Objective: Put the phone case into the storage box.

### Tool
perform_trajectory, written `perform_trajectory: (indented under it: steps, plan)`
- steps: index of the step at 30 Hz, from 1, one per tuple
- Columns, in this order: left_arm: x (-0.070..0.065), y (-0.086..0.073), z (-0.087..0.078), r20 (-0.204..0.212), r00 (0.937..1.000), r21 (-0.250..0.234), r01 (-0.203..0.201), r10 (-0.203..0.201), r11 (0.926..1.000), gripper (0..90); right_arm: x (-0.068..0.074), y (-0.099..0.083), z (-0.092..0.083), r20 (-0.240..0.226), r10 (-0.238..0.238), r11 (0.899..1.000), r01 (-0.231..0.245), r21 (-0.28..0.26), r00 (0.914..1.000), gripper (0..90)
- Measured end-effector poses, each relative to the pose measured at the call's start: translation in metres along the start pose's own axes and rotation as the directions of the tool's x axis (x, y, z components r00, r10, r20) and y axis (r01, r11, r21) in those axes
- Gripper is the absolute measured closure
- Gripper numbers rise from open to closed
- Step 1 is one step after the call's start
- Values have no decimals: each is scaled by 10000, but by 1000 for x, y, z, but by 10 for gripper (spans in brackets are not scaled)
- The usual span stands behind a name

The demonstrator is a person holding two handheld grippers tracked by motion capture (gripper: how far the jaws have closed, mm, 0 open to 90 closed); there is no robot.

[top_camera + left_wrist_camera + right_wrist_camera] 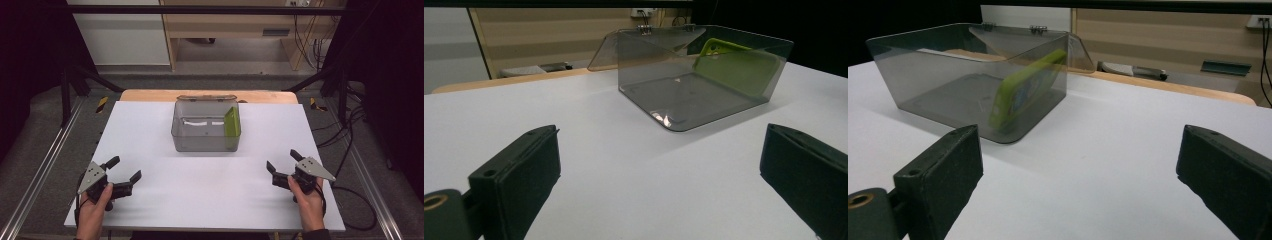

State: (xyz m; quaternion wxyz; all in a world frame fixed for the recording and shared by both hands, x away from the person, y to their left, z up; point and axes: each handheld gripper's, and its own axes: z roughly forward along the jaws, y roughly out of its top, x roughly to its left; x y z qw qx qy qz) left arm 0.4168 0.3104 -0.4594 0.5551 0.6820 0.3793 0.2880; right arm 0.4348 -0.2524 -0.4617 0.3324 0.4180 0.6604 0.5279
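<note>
A smoky see-through plastic box [205,145] stands at the middle far part of the white table, its hinged lid [206,98] folded open at the back. A green phone case [231,121] leans on edge against the box's right inner wall, also seen as the green case [736,65] and green case [1025,90] through the walls. My left gripper [124,169] rests open near the front left of the table, held by a hand. My right gripper [283,161] is open at the front right, also hand-held. Both grippers hold nothing and are well short of the box [694,95].
The white table top [210,185] lies on a wooden board [150,95]. Metal rails [45,160] run along both sides. Cables [350,195] trail at the right. Wooden furniture [225,30] stands behind the table.
</note>
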Motion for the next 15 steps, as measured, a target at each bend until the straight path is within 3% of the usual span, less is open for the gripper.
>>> perform_trajectory:
  steps: [10,15]
  plan:
    - [-5,-1,4,331,9993,-42,147,-146,9999,25,11,-5,9,-169,175,9998,-176,-13,9997,56]
    - [-6,-2,6,381,9991,83,165,-168,9998,25,12,-9,12,181,98,9989,-106,456,9998,59]
